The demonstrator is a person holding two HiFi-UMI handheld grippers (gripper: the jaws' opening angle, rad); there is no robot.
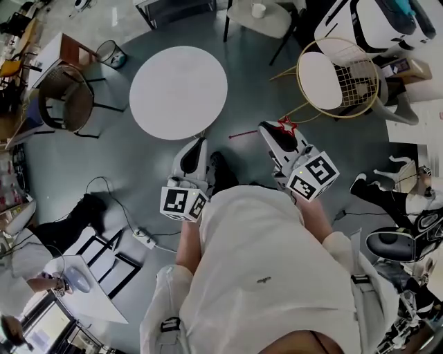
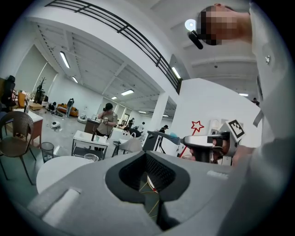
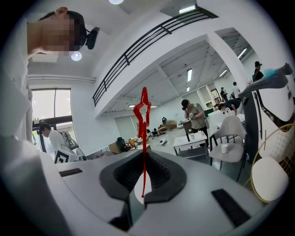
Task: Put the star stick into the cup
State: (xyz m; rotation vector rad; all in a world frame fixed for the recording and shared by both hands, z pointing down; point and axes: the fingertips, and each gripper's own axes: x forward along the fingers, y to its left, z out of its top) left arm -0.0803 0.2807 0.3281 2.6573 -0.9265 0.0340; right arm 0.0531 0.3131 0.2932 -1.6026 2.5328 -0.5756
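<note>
My right gripper [image 1: 268, 128] is shut on the red star stick [image 1: 286, 126], with the gripper held out in front of the person's body. In the right gripper view the star stick [image 3: 142, 115] stands upright across the right gripper [image 3: 144, 184], star end on top. My left gripper [image 1: 200, 144] hangs beside it, shut and with nothing in it [image 2: 148, 171]. The left gripper view shows the star [image 2: 197, 126] and the right gripper [image 2: 203, 142] off to the right. A white cup [image 1: 258, 10] [image 3: 224, 148] sits on a pale seat far ahead. A clear cup [image 2: 91, 157] shows past the round table's far edge.
A white round table [image 1: 178, 92] [image 2: 60, 168] stands just ahead of both grippers. A gold wire chair [image 1: 339, 76] is to the right, a brown wicker chair [image 1: 66, 104] and a wastebasket [image 1: 111, 53] to the left. Cables [image 1: 138, 235] lie on the grey floor. People stand far back.
</note>
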